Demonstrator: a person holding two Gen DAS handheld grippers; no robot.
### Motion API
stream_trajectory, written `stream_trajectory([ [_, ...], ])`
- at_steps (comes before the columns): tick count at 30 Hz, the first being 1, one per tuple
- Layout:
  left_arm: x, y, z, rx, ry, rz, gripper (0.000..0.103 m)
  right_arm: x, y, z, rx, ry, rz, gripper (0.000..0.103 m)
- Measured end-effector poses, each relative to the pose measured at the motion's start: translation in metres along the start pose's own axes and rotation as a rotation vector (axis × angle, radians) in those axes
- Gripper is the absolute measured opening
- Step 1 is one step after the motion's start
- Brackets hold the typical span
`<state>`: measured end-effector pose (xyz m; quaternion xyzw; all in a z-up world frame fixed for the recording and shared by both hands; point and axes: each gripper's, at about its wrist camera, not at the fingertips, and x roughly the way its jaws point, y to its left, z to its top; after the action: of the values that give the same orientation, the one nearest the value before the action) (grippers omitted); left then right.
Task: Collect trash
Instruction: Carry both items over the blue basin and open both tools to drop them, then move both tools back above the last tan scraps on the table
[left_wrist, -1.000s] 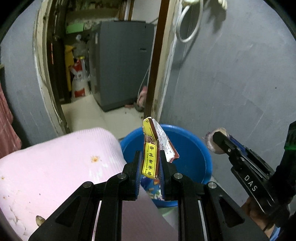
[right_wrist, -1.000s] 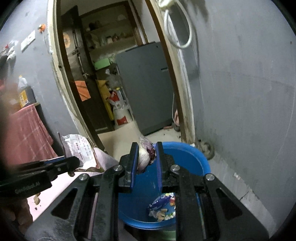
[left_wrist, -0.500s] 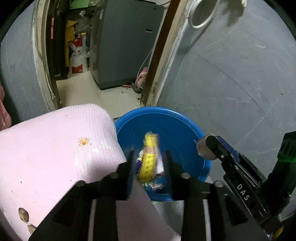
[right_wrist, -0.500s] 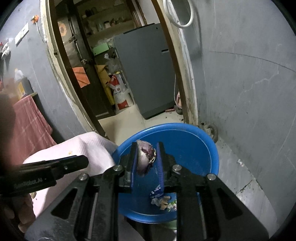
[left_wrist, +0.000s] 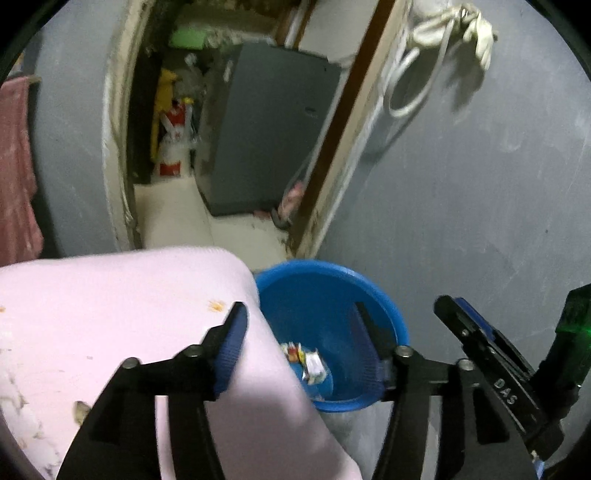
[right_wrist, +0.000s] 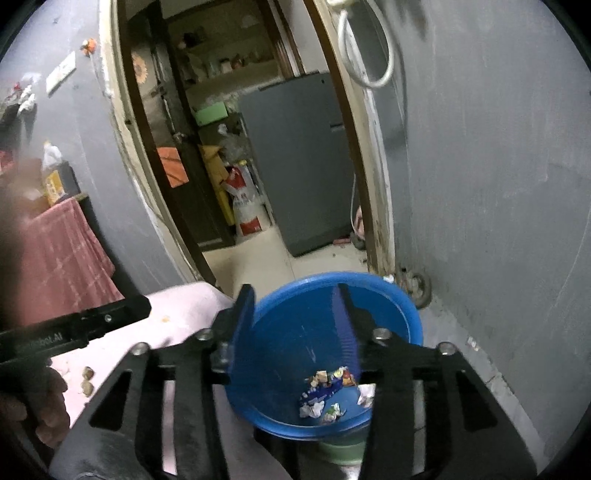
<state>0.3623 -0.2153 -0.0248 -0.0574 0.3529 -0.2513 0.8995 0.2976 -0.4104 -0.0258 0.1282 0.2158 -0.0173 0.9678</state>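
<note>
both grippers, left (left_wrist: 299, 325) and right (right_wrist: 295, 306), hang with jaws wide apart and empty over the blue bucket (right_wrist: 402, 306), wrappers (right_wrist: 328, 391) at its bottom; scraps (right_wrist: 87, 380) at nine o'clock on the pink cloth (left_wrist: 110, 295) seem next, best pinched squarely

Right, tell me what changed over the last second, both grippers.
The left gripper opened and let go of the yellow snack wrapper; the right gripper opened and dropped the purple-white peel. Both now stand wide open and empty above the round blue plastic basin, and crumpled wrappers lie in its bottom. The basin and the pink cloth-covered surface stayed put.
</note>
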Motion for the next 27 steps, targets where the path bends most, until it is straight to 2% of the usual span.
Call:
stream_trajectory([
  [2, -0.018, 0.003, 0.003, -0.005, -0.05, -0.006, 0.063, -0.011, 0.007, 0.005, -0.011, -0.022, 0.009, 0.06],
  [4, -0.035, 0.008, 0.006, -0.013, -0.097, -0.005, 0.078, -0.024, 0.017, 0.009, -0.026, -0.049, 0.013, 0.07],
  [8, -0.073, 0.019, 0.01, -0.018, -0.211, 0.029, 0.089, -0.049, 0.037, 0.015, -0.049, -0.115, 0.023, 0.091],
  [9, -0.08, 0.02, 0.011, -0.017, -0.231, 0.048, 0.094, -0.054, 0.039, 0.016, -0.051, -0.125, 0.026, 0.093],
  [11, -0.098, 0.026, 0.009, -0.014, -0.284, 0.084, 0.095, -0.067, 0.05, 0.017, -0.055, -0.158, 0.035, 0.101],
  [17, -0.145, 0.034, -0.009, 0.023, -0.384, 0.18, 0.1, -0.097, 0.084, 0.013, -0.069, -0.237, 0.086, 0.103],
  [27, -0.206, 0.046, -0.038, 0.071, -0.504, 0.275, 0.101, -0.13, 0.138, 0.002, -0.146, -0.334, 0.174, 0.103],
])
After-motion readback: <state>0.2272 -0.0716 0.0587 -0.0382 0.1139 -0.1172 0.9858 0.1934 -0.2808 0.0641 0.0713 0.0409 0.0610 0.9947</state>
